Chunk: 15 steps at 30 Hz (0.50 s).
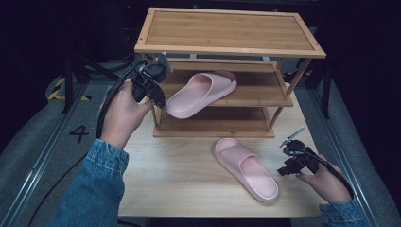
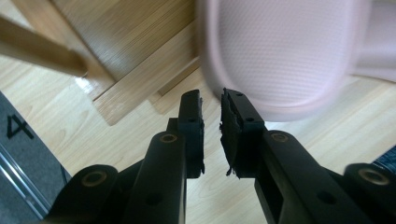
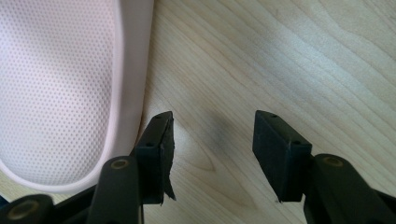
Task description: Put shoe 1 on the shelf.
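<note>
A pink slipper [image 1: 201, 92] lies on the middle shelf of a bamboo shoe rack [image 1: 227, 49], its heel jutting out past the front edge. My left gripper [image 1: 160, 100] is held just left of that heel. In the left gripper view the jaws of the left gripper [image 2: 212, 100] stand almost together with nothing between them, and the slipper's heel [image 2: 285, 51] lies just beyond their tips. The second pink slipper [image 1: 246, 168] lies on the table. My right gripper [image 1: 285, 169] rests open just right of it, with the slipper's edge [image 3: 60, 93] beside its left jaw and only bare table inside the right gripper [image 3: 212, 140].
The rack has three tiers and stands at the back of the light wooden table [image 1: 179, 170]. Its left front post [image 2: 42, 51] is close to my left gripper. A grey floor strip marked "4" [image 1: 79, 133] runs left of the table.
</note>
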Each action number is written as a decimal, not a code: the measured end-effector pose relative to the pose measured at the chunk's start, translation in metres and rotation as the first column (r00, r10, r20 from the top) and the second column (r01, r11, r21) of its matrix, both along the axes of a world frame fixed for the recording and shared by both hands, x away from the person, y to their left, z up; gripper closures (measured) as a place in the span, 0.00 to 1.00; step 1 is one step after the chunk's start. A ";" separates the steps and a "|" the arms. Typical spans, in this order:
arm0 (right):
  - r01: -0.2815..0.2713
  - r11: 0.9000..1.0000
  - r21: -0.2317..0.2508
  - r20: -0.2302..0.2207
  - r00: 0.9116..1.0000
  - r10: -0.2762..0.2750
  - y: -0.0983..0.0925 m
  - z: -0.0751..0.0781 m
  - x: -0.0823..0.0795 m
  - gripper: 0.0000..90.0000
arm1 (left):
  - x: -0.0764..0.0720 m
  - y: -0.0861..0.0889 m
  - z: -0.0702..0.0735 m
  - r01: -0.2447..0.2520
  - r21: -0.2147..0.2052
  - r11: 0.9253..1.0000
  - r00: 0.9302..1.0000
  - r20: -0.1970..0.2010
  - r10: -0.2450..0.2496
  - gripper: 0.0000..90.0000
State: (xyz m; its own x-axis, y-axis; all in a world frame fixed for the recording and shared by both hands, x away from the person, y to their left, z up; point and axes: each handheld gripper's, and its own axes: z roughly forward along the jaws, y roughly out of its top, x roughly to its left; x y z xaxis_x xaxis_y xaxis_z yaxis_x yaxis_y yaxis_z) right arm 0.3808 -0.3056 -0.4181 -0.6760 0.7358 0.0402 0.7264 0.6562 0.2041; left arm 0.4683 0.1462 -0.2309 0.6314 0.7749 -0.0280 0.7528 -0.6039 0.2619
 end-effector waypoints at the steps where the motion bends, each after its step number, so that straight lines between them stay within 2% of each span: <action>1: -0.001 1.000 0.003 -0.003 1.000 0.001 0.000 0.000 0.000 0.54 | 0.001 0.001 -0.002 0.004 0.000 1.000 1.000 0.000 -0.004 0.87; 3: -0.002 1.000 0.003 -0.004 1.000 0.002 0.000 0.000 0.000 0.54 | 0.004 0.003 -0.005 0.002 0.005 1.000 1.000 -0.001 -0.002 0.87; 4: 0.000 1.000 0.003 -0.003 1.000 0.000 0.000 0.000 0.000 0.54 | 0.003 0.002 -0.006 -0.009 -0.006 1.000 1.000 0.001 0.009 0.87; 6: 0.000 1.000 0.004 -0.003 1.000 0.000 0.000 -0.001 0.000 0.54 | 0.002 0.002 -0.006 0.006 -0.004 1.000 1.000 0.003 -0.006 0.89; 10: -0.001 1.000 0.004 -0.005 1.000 0.001 0.000 -0.001 0.000 0.54 | -0.004 -0.003 -0.008 0.036 -0.057 0.998 0.999 -0.024 -0.037 0.89; 11: 0.000 1.000 0.004 -0.004 1.000 0.000 0.000 -0.001 0.000 0.54 | -0.007 -0.006 -0.008 0.028 -0.067 0.997 0.999 -0.025 -0.029 0.89; 12: 0.001 1.000 0.004 -0.004 1.000 -0.001 0.000 0.000 0.000 0.54 | -0.009 -0.007 -0.008 0.031 -0.048 0.998 0.999 -0.015 -0.032 0.89; 13: 0.001 1.000 0.004 -0.003 1.000 -0.001 0.000 0.000 0.000 0.54 | -0.012 -0.011 -0.008 0.043 -0.066 0.997 0.999 -0.027 -0.045 0.89; 15: 0.001 1.000 0.003 -0.003 1.000 -0.001 0.000 0.000 0.000 0.54 | -0.016 -0.018 -0.008 0.083 -0.066 0.994 0.996 -0.029 -0.085 0.88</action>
State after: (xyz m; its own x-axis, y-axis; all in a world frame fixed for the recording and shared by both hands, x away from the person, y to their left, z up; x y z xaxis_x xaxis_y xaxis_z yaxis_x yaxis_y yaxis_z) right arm 0.3808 -0.3056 -0.4184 -0.6753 0.7363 0.0439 0.7275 0.6551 0.2037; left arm 0.4525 0.1284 -0.2390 0.6921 0.7152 -0.0976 0.7088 -0.6479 0.2790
